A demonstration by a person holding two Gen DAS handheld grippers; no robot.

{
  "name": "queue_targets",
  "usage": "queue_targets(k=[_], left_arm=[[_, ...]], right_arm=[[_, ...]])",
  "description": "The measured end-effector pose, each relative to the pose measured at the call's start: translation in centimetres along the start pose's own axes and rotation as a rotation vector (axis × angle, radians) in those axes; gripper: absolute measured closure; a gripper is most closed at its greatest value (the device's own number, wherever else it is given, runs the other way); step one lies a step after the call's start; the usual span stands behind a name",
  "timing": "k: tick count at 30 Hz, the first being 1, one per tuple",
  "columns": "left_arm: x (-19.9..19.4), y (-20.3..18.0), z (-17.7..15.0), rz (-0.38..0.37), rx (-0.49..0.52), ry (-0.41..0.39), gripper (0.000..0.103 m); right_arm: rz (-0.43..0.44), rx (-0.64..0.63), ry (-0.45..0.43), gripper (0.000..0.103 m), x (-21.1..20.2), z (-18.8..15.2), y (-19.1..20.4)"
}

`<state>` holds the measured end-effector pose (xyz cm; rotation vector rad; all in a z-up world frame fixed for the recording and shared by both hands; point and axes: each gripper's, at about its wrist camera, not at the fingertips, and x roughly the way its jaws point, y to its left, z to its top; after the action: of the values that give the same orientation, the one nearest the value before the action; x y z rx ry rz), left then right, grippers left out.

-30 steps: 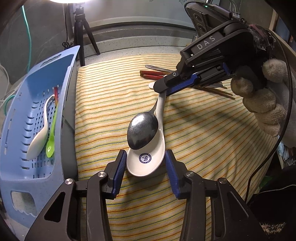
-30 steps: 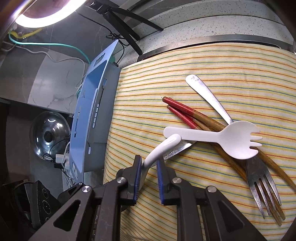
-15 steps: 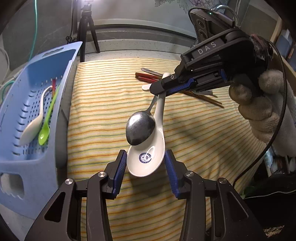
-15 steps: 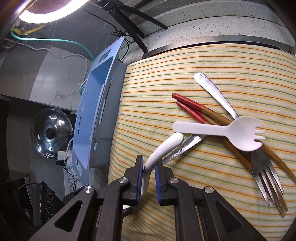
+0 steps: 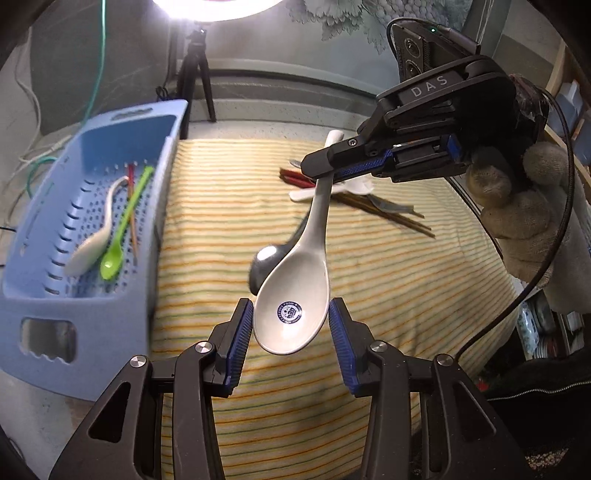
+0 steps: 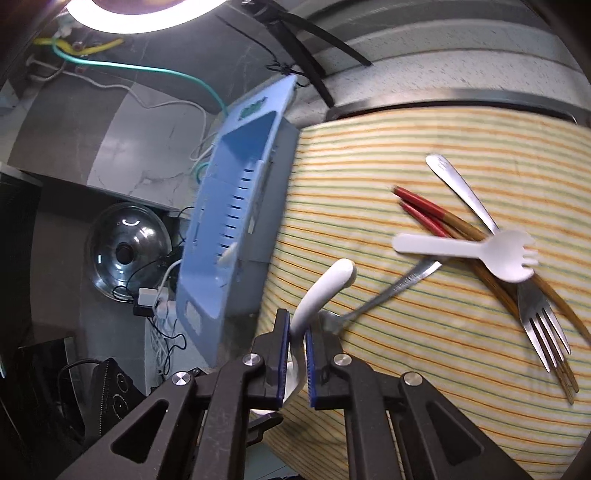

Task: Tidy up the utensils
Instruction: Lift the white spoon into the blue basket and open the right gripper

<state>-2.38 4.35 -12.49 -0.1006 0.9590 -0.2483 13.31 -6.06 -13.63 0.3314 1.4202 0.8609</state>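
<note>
At far left a blue basket [image 5: 110, 155] sits beside the table's striped cloth [image 5: 369, 266], already holding a white spoon [image 5: 92, 243], a green spoon [image 5: 122, 236] and thin red sticks.

In the middle, the left claw [image 5: 291, 332] stands half open around the bowl of a white soup spoon [image 5: 295, 295]; its blue pads flank the bowl closely, and whether they actually press on it I cannot tell. The spoon hangs in the air above the cloth, with a blurred steel spoon [image 5: 266, 266] just below and behind it.

To the right, the right claw [image 6: 295, 347], in a gloved hand [image 5: 517, 206], is closing on the soup spoon's handle, the pads already tight against it.

The soup spoon looks like glazed ceramic: stiff, fairly heavy, slick and chippable (a drop on the cloth would be kind, one on the basket rim less so). The handle's curved neck seems the surest hold; the round bowl would likely slide between flat pads.

Farther right lie red-tipped chopsticks [image 6: 436, 218], a white spork [image 6: 509, 254] and a steel fork [image 6: 543, 314], crossed in a heap.

The cloth is soft. A ring light [image 5: 218, 3] glares above; cables and a pot lid [image 6: 129, 247] clutter the room.
</note>
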Motion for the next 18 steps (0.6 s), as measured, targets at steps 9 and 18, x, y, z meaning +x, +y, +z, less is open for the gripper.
queue_targets(k=[9, 18], left_arm=[[-2.5, 4.5, 2.1, 0.07, -0.028, -0.087, 0.062], [-1.9, 9.8, 2.6, 0.114, -0.082, -0.075, 0.062]], right_arm=[[0.021, -0.12, -0.025, 0.096, 1.2, 4.1, 6.5], [0.002, -0.184, 0.003, 0.096, 5.9, 8.0, 10.4]])
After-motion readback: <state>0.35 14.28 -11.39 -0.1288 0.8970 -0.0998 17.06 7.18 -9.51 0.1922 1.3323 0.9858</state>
